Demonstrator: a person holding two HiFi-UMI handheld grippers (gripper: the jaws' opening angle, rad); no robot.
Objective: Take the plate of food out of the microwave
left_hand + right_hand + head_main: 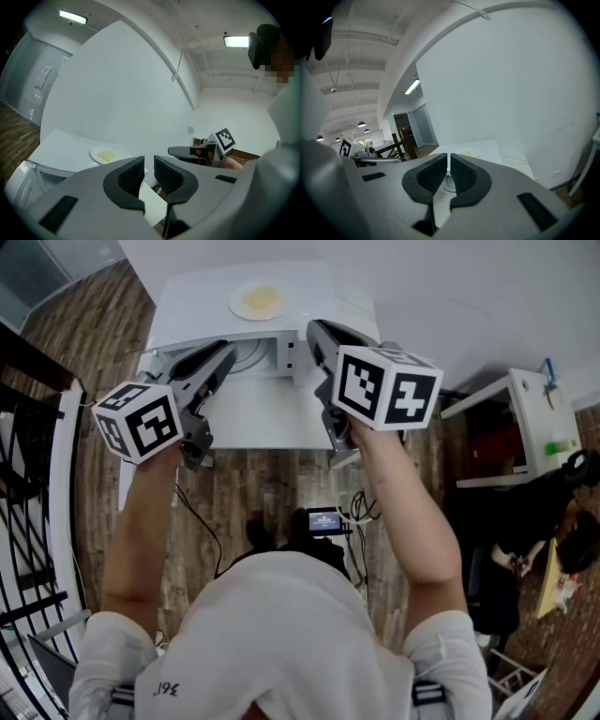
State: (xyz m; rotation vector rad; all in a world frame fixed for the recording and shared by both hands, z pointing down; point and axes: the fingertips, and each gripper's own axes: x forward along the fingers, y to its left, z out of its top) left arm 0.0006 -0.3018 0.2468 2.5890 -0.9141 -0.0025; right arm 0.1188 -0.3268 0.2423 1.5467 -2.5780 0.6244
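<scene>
A white plate of pale yellow food [257,301] rests on top of the white microwave [187,306]; it also shows in the left gripper view [107,155]. The microwave's door [253,418] hangs open toward me, and a glass turntable ring shows in the cavity [251,354]. My left gripper [225,351] hovers over the door's left side, jaws slightly apart and empty [149,161]. My right gripper [314,332] is held at the cavity's right edge, its pads almost touching with nothing between them [448,158].
A black stair railing [37,474] runs down the left. A white cabinet [525,418] stands at the right beside dark clutter. A small camera with a lit screen [323,519] and cables lie on the wooden floor in front of the microwave.
</scene>
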